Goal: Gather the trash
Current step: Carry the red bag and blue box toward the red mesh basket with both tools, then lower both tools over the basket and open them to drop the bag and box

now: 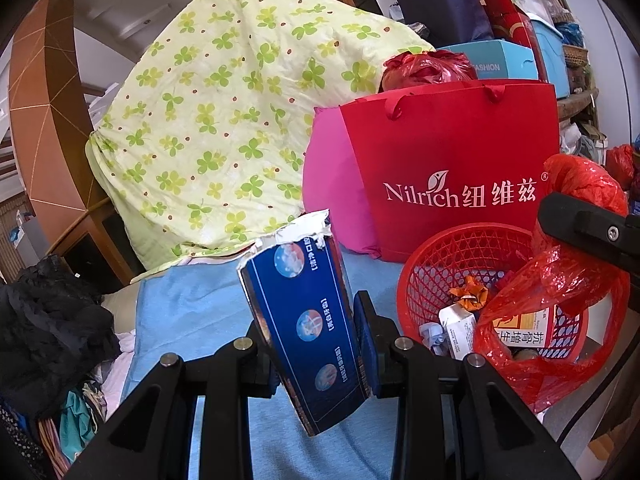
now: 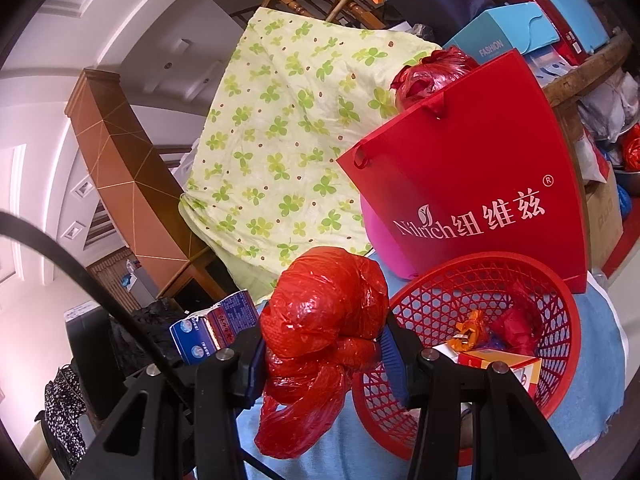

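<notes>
Currently left claw (image 1: pixel 314 340) clamps the torn blue carton (image 1: pixel 304 320), light, crushable; right claw (image 2: pixel 322 354) grips the crumpled red plastic bag (image 2: pixel 324 312), soft, slippery; red basket (image 2: pixel 560 320) near right.

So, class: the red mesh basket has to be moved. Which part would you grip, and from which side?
Grip the red mesh basket by its near rim, coming from above, one finger inside and one outside. The rim is thin, stiff and exposed there; the far side is blocked by the red paper bag. Both grippers are full, so one must unload first.
</notes>
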A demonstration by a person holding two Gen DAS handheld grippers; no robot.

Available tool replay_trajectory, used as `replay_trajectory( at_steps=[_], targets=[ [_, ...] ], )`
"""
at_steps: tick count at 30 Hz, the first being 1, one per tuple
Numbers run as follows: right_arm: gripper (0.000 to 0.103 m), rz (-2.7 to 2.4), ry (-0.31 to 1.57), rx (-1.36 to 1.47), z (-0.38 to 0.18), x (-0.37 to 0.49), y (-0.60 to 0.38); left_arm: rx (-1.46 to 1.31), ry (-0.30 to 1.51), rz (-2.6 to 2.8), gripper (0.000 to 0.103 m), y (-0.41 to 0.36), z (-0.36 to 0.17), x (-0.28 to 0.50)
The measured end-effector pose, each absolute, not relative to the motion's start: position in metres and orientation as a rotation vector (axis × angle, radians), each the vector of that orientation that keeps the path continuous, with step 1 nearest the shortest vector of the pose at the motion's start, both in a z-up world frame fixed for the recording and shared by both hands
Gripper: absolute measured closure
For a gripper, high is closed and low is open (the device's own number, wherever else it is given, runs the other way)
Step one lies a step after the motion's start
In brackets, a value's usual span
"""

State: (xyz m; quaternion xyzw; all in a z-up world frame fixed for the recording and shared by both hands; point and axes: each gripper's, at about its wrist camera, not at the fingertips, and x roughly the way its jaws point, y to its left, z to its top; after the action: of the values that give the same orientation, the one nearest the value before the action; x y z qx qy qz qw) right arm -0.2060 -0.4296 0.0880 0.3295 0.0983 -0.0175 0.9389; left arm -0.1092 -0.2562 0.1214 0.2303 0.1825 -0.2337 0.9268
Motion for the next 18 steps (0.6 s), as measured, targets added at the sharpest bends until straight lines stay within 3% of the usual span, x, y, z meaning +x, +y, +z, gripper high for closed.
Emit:
replay_trajectory(
  at_steps=[18],
  targets=[
    [0.052,-0.072,0.237,0.696,0.073,-0.197,-0.445,0.481,0.419,-0.513,0.069,-0.281,0.104,-0.098]
  ],
)
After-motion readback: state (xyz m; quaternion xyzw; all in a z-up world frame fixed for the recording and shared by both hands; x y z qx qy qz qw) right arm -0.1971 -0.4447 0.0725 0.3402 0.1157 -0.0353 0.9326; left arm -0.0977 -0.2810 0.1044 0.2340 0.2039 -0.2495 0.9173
